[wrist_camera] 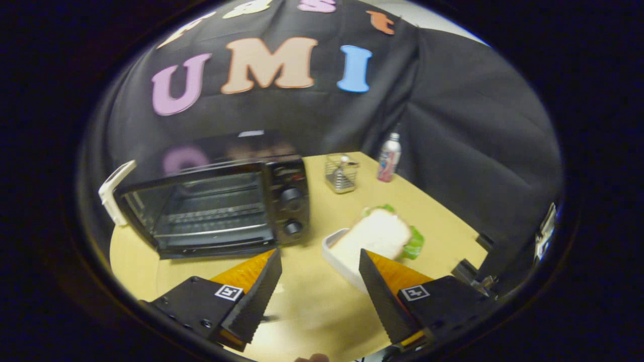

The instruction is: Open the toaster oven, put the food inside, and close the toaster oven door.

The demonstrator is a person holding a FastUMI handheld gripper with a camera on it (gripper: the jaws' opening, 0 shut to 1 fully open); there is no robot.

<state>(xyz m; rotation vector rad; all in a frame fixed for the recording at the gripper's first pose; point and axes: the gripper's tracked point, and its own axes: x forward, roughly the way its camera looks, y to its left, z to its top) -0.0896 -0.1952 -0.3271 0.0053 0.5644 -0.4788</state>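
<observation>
Claw (319, 257) agape above bare table (312, 301)

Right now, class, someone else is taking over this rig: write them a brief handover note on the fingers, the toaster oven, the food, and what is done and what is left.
Gripper: fingers open, holding nothing, above the round pale wooden table.
Black toaster oven: beyond the fingers, door looks swung open, white handle out to the side, wire rack bare.
White bread sandwich with green lettuce: on a white dish, just ahead of one finger, apart from the oven.
Done: oven opened.
Left: grasp the sandwich, place it on the rack, close the door.
</observation>
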